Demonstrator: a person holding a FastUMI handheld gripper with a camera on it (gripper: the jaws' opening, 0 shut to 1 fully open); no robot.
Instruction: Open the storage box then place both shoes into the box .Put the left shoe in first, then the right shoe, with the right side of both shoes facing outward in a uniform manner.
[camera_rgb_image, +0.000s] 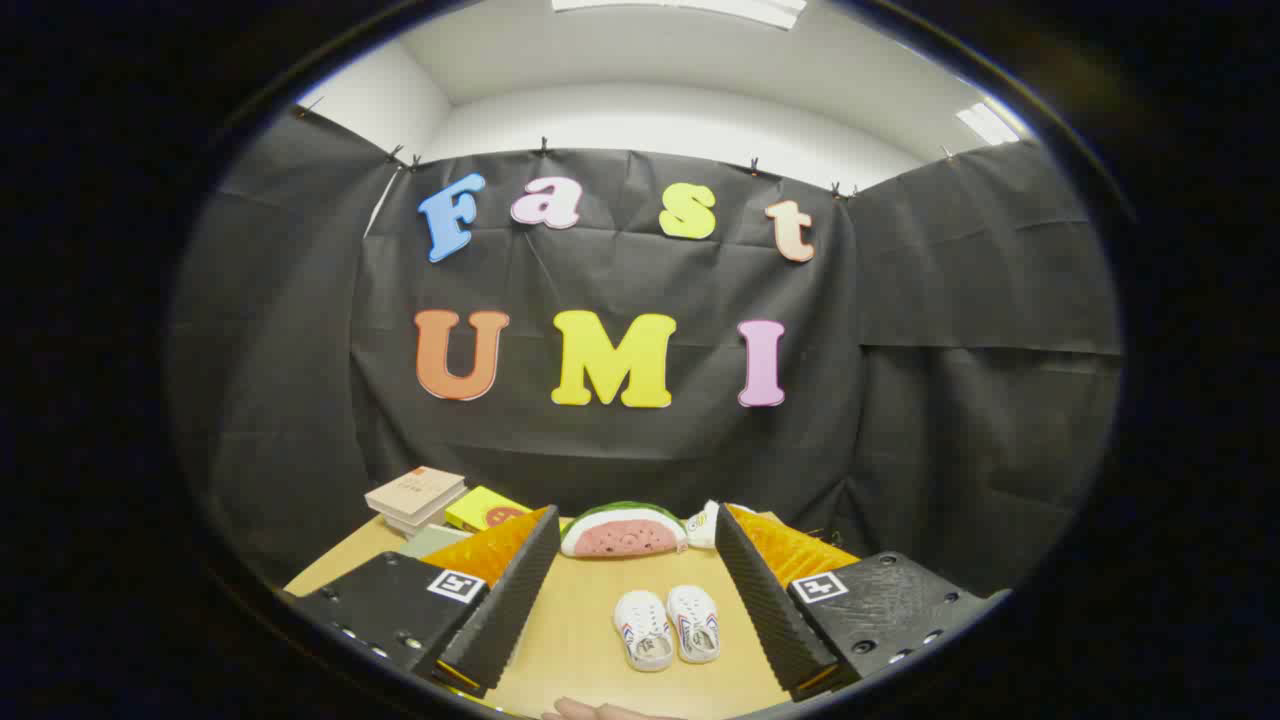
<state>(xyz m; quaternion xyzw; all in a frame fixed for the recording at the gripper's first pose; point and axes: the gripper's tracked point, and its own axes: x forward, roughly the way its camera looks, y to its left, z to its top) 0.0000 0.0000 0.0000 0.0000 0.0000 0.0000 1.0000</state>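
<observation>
We find the gripper (635, 545) spread wide, gripping nothing. A pair of white shoes (666, 625) sits side by side on the wooden table (570, 640) between its fingers; a watermelon-slice toy (622, 530) lies farther off, books (415, 497) far left.

A light wooden table (590, 640) carries a few stray things along its far edge, close against the black cloth wall (620, 450). Toward the far left corner lies a short stack of books (415, 497), the top one with a pale cover. Just beside the stack sits a yellow box (485, 509) with a red mark on its face, and in front of the books lies a flat greyish item (432, 541), perhaps a thin booklet. At the middle of the far edge rests a watermelon-slice toy (622, 530), green rind up, pink face forward. Touching its right end is a small white object (704, 525), too hidden to identify.
</observation>
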